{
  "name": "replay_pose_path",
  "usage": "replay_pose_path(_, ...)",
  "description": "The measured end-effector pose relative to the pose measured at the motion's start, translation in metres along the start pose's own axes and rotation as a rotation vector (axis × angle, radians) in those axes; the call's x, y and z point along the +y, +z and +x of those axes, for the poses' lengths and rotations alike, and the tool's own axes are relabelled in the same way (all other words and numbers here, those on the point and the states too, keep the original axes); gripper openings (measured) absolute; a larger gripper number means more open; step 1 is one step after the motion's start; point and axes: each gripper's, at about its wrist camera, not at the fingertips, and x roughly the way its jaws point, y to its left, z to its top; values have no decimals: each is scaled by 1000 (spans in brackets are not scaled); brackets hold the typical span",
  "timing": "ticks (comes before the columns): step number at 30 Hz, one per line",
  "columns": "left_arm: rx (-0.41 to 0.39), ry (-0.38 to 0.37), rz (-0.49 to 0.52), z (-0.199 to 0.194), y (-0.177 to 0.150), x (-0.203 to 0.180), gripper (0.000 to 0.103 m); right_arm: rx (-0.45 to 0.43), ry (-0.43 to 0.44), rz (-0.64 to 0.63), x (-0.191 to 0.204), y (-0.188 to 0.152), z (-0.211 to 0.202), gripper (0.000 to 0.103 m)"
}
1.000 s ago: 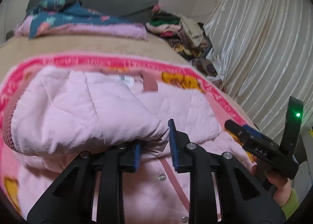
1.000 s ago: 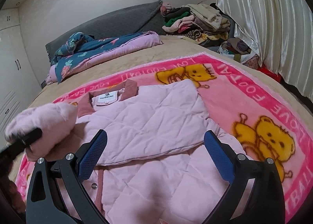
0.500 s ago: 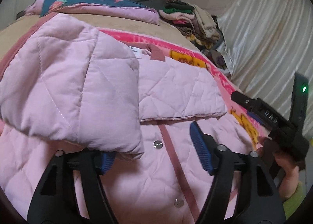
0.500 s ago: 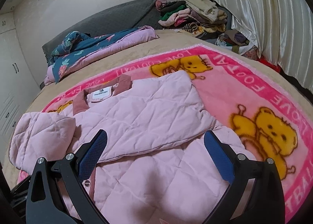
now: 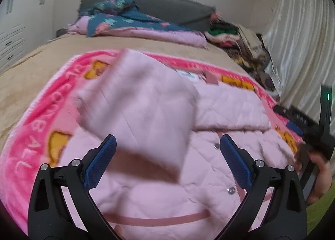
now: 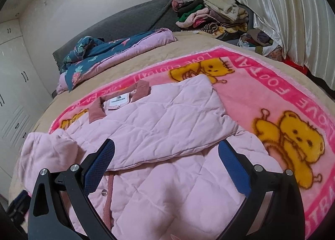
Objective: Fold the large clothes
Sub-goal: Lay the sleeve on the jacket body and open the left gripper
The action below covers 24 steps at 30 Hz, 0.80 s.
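Observation:
A pale pink quilted jacket [image 6: 167, 126] lies front-up on a pink bear-print blanket [image 6: 272, 101] on the bed. Its right sleeve is folded across the chest. Its left sleeve [image 5: 142, 114] appears blurred, draped over the chest just beyond my left gripper [image 5: 166, 162], which is open and empty. My right gripper [image 6: 166, 168] is open and empty above the jacket's lower front, and it also shows at the right edge of the left wrist view [image 5: 301, 122].
A blue floral and pink quilt [image 6: 108, 53] lies at the head of the bed by a grey headboard [image 6: 125, 24]. A pile of clothes [image 6: 211, 15] sits at the far right corner. Cream curtains [image 6: 289, 13] hang on the right. White cupboards [image 6: 12, 93] stand left.
My left gripper was shut on the left sleeve and carried it over the jacket. It has let go, opened wide and pulled back. The right gripper stayed open.

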Motion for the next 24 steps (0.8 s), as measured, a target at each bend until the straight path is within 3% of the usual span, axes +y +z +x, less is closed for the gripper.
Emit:
replay_pose_path(6,46,47,-116,16,12,44,93,-1,6,0,1,0,-3,99)
replay_pose_path(10,96,2,-207,30,11,59,89,-2,8,2,0,-1,-6,99)
replay_pose_path(12,99,-11,-219,33,12,58,59,3,7,4,-2,-2,-5,99)
replay_pose_path(13,100,-13,-216,34,13,56,31,5,7,6,-4,-3,-5,99)
replay_pose_path(14,99,-21,-208,34,14,53,18,6,8,8,-7,-4,-6,99)
replay_pose_path(17,101,-76,-185,36,20,40,13,11,10,12,-10,-5,-6,99)
replay_pose_path(24,78,-144,-90,38,36,-6,11,0,7,9,-17,-5,-8,99)
